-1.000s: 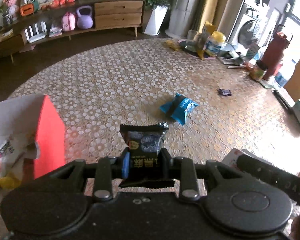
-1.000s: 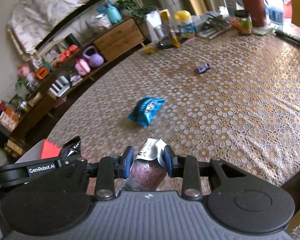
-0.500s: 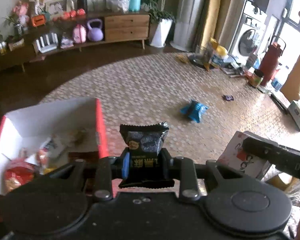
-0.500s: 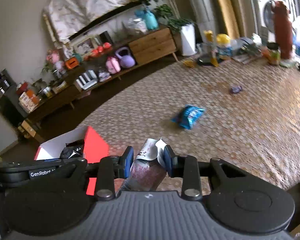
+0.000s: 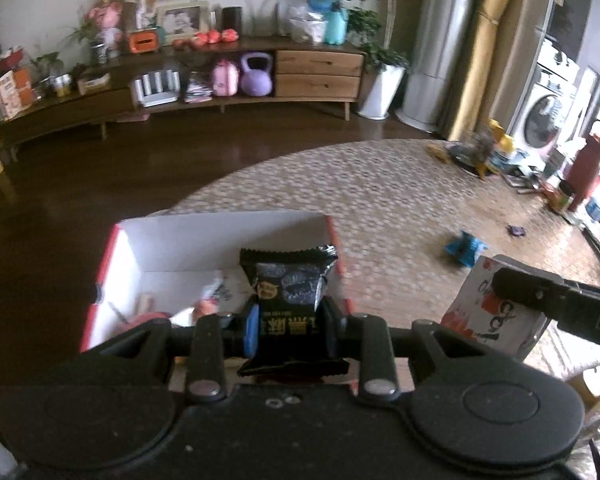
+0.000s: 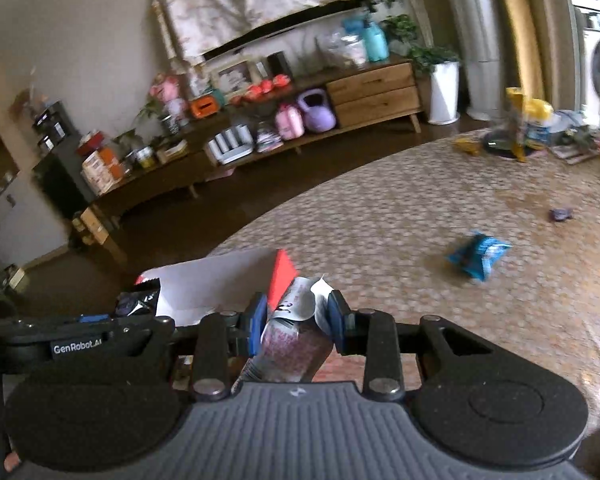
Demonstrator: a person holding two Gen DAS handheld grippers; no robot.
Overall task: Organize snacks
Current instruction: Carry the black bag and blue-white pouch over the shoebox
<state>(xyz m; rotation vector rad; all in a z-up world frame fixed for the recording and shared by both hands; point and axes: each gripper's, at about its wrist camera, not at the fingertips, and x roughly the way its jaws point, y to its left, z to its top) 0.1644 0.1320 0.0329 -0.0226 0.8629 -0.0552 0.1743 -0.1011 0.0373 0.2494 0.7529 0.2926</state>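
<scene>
Left gripper (image 5: 290,320): your pads are clamped on a black snack packet (image 5: 288,288), held upright over the open red-and-white box (image 5: 220,240), which has a few wrappers already lying inside. Right gripper (image 6: 298,322): your pads pinch a white-and-red snack pouch (image 6: 296,336), just beside the box's red corner (image 6: 282,276). Out on the patterned tablecloth (image 6: 380,220), a blue snack packet (image 6: 478,254) lies well apart from the box; a small purple wrapper (image 6: 560,214) sits farther off. Your right gripper's pouch also shows at the left camera's right edge (image 5: 488,308).
</scene>
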